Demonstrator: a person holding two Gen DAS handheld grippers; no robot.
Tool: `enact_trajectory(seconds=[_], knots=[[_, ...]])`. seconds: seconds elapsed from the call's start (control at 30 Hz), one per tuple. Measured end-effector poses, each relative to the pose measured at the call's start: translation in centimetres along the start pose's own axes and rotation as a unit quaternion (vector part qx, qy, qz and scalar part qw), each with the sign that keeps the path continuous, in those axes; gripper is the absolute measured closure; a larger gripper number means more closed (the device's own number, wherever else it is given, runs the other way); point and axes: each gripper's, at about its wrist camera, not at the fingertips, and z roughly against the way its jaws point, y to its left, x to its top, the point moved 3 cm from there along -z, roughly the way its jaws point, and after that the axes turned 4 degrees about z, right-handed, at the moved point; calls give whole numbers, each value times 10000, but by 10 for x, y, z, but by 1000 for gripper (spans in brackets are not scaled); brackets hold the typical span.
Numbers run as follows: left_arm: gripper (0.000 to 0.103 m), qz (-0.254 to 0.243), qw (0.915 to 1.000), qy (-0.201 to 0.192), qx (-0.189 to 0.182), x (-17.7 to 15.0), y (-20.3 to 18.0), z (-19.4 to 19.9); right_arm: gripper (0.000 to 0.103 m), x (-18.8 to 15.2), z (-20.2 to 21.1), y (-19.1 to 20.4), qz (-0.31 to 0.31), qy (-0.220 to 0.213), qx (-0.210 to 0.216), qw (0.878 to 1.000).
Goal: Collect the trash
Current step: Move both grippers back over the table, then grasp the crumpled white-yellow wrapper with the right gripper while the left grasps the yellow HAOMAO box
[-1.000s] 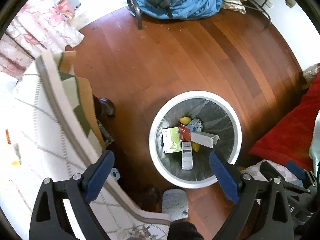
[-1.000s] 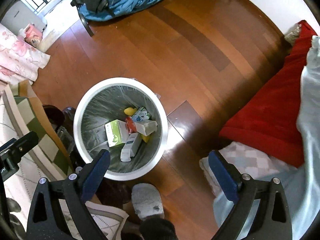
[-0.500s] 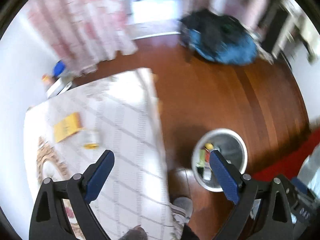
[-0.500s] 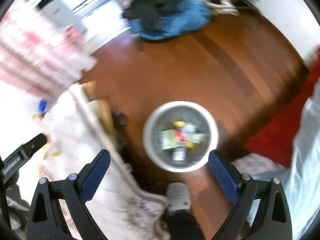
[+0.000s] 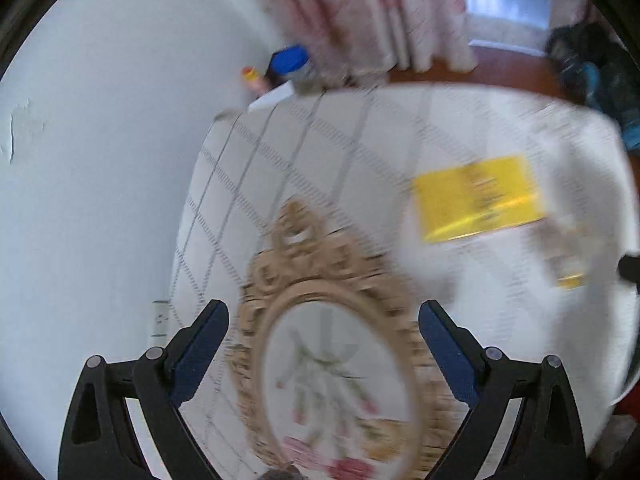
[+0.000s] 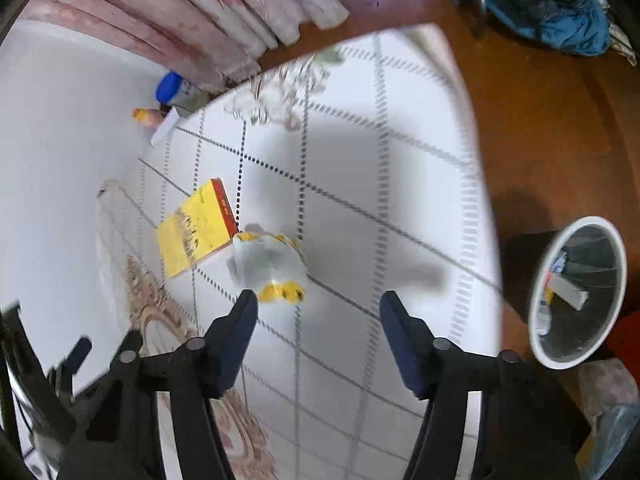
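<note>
Right wrist view showed the right gripper [image 6: 318,308] with its jaws spread wide and nothing between them, hanging over a table covered by a white cloth with a dotted grid [image 6: 400,160]. Just ahead of its left fingertip lay a crumpled clear wrapper with yellow print [image 6: 272,268], blurred, roughly mid-table. Touching or just beside the wrapper, toward the wall-side edge, lay a flat yellow box with a red side [image 6: 196,228]. Past the table's right edge, on the wooden floor [image 6: 540,120], stood a white-rimmed trash bin [image 6: 538,320] with a grey liner and several boxes and wrappers inside. At the table's far corner by the wall stood a blue-lidded jar [image 6: 170,86] and a small orange-capped bottle [image 6: 144,115]. Pink floral curtains [image 6: 200,20] hung behind them.

From the left wrist view, heavily blurred, the left gripper [image 5: 322,320] was also wide open and empty, hovering over an ornate gold oval emblem with flowers [image 5: 336,360] printed on the cloth near the table's near edge. The yellow box [image 5: 476,198] lay further on toward the right edge, and the wrapper [image 5: 568,248] beyond it was only a smear.
</note>
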Motion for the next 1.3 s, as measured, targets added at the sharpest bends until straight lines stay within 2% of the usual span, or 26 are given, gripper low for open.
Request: enact_trajectory(seconds=[0.07,0.13,0.2,0.3,0.37,0.4,0.47,0.53,0.67,0.73,0.8,0.83,0.87,0.93,0.97,1.07,1.1,1.17,1.23,1.3], knots=[[6,-52,10000,68,37,-4,13,-17,52,5,-16,6,-31,42,72,10000],[6,-160,9999,57,11,-3,20,-25,80,5,-26,16,69,39,92,9999],[6,-361,9993,-21,-48,1,18,-26,95,8,-31,23,279,-86,10,9996],[6,-810,9961,-208,-289,18,5,-17,98,10,-23,27,426,-322,-188,9984],[6,-1333,9892,-398,-461,32,-13,-8,99,8,-13,19,308,-414,-266,9983],[6,-1645,9838,-499,-510,39,-24,-4,99,7,-7,11,211,-433,-318,9983],[6,-2390,9665,-710,-606,49,-50,2,99,4,2,-2,79,-455,-455,9979],[6,-3156,9426,-846,-681,54,-75,3,99,0,8,-18,-104,-392,-491,9980],[6,-4222,8995,-700,-882,56,-113,-9,99,0,6,-38,-322,-319,-496,9977],[7,-4530,8838,-529,-1041,55,-124,-16,99,1,4,-40,-365,-298,-491,9977],[7,-4696,8748,-391,-1125,54,-131,-22,99,2,6,-46,-384,-291,-466,9977],[7,-4716,8734,-378,-1152,57,-129,-24,99,2,7,-48,-386,-290,-463,9978],[11,-4707,8735,-340,-1196,59,-130,-26,99,1,7,-48,-384,-292,-461,9978],[34,-4547,8754,0,-1640,63,-127,-27,99,1,7,-49,-405,-289,-457,9977],[38,-4428,8785,161,-1786,65,-127,-27,99,1,7,-50,-434,-294,-437,9977],[39,-4179,8912,228,-1750,66,-119,-29,99,-3,7,-49,-493,-281,-378,9977],[39,-3986,8997,289,-1755,67,-114,-31,99,-5,7,-48,-509,-258,-344,9978],[39,-3361,9233,526,-1780,64,-99,-34,99,-11,7,-45,-482,-199,-317,9981],[40,-2373,9478,1054,-1854,55,-79,-40,99,-22,4,-41,-460,-67,-222,9987],[40,-1560,9549,1455,-2066,34,-59,-42,99,-30,0,-38,-432,40,-147,9990]])
